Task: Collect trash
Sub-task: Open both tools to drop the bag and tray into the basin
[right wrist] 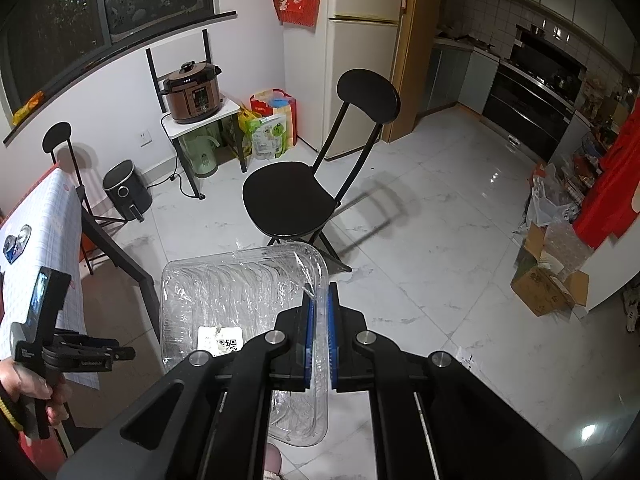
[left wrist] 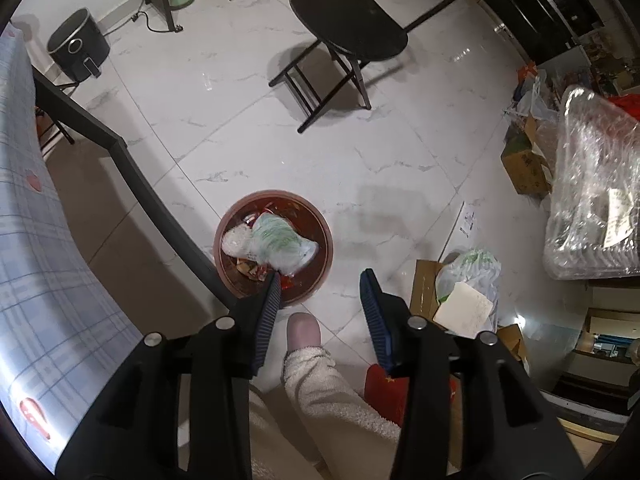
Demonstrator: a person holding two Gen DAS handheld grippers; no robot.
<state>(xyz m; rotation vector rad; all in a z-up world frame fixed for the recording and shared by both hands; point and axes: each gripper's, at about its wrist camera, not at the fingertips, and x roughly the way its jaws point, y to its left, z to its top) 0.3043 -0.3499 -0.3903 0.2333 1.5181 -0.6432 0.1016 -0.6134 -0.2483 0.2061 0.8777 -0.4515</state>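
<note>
Item: round bin (left wrist: 324, 236) on the floor, already holding a bagged wad (left wrist: 284, 244) and wrappers. My left tongs (left wrist: 322, 280) hang above its near rim, jaws apart, empty. My right tongs (right wrist: 320, 300) are clamped on a clear plastic tray (right wrist: 224, 292), not yet binned.

Black folding chair (right wrist: 292, 200), air fryer (left wrist: 78, 46), pressure cooker (right wrist: 193, 94).

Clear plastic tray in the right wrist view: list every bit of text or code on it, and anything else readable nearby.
White label on the clear plastic tray: a QR code, print too small to read.
Green-and-white bag by the fridge: print blurred, unreadable.
Cardboard box: marking unreadable.
Nothing reads as words.
</note>
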